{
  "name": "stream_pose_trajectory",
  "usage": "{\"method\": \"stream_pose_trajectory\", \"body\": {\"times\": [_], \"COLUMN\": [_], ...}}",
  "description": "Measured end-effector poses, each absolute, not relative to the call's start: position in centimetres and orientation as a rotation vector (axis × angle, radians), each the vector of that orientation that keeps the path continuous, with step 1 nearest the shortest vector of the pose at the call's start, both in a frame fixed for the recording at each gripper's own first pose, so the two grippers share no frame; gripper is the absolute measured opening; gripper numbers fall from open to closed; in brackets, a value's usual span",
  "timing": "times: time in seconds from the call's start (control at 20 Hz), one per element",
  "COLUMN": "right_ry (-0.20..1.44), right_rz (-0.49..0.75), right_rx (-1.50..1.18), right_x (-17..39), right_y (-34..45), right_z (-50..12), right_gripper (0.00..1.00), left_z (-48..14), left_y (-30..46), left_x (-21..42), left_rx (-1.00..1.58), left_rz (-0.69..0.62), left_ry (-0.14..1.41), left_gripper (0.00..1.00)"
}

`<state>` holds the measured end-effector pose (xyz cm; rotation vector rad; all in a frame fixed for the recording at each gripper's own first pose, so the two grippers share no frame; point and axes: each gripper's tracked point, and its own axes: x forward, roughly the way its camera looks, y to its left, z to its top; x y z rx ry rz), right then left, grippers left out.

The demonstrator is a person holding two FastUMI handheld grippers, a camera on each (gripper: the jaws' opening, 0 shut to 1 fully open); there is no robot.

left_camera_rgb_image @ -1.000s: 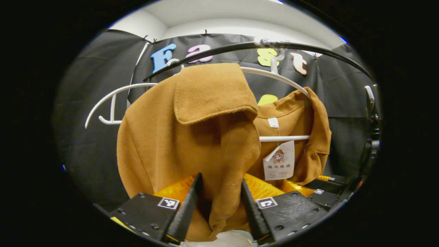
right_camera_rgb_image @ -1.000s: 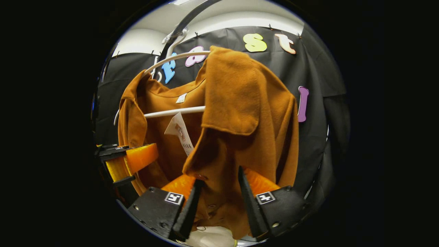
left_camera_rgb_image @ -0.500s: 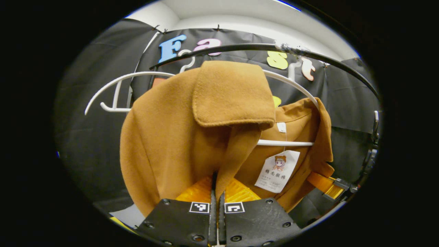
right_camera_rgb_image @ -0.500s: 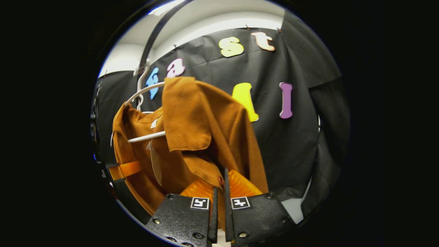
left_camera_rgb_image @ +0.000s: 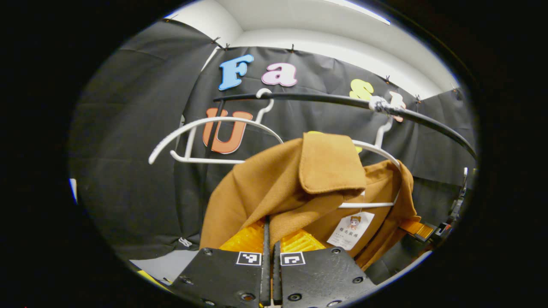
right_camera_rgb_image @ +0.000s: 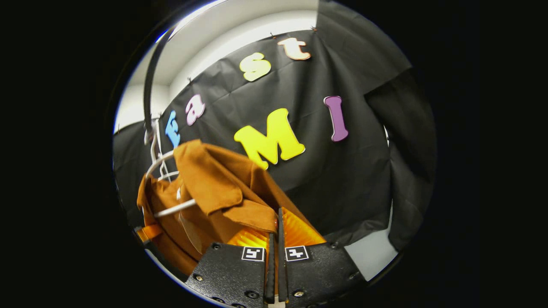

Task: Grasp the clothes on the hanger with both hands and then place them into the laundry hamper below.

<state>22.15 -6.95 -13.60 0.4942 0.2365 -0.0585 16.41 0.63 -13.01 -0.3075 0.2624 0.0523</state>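
A brown coat [left_camera_rgb_image: 274, 188] with a paper tag [left_camera_rgb_image: 350, 230] hangs on a white hanger [left_camera_rgb_image: 372, 149] from a black rail [left_camera_rgb_image: 325, 99]. My left gripper [left_camera_rgb_image: 269, 233] is shut on the coat's front edge, the cloth pulled taut between its fingers. In the right gripper view the same coat [right_camera_rgb_image: 214, 188] drapes over the white hanger [right_camera_rgb_image: 173, 208], and my right gripper [right_camera_rgb_image: 275, 226] is shut on its other front edge. The right gripper [left_camera_rgb_image: 421, 230] also appears far right in the left gripper view, and the left gripper [right_camera_rgb_image: 147, 233] at the left edge of the right gripper view.
A second, bare white hanger [left_camera_rgb_image: 205, 128] hangs on the rail left of the coat. Black cloth walls the booth behind. A pale floor patch [right_camera_rgb_image: 368, 256] lies below the cloth at the lower right.
Both grippers went from open around the coat's edges to shut on them. They then drew back and apart, pulling the coat toward me so it looks smaller and stretched.
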Motion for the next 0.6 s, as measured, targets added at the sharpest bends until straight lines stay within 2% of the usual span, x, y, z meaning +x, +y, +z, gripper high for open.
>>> {"method": "stream_pose_trajectory", "body": {"times": [0.25, 0.6], "right_ry": [0.211, 0.167], "right_rz": [-0.085, -0.08], "right_rx": [0.655, 0.67], "right_x": [23.5, 25.0], "right_y": [-8.3, -10.1], "right_z": [-12.4, -9.0], "right_gripper": [0.02, 0.01], "left_z": [-10.8, -8.6], "left_y": [3.6, 6.6], "left_x": [16.1, 15.9], "left_rx": [-0.342, -0.358], "left_rz": [0.104, 0.149], "left_ry": [0.23, 0.194], "left_gripper": [0.02, 0.02]}}
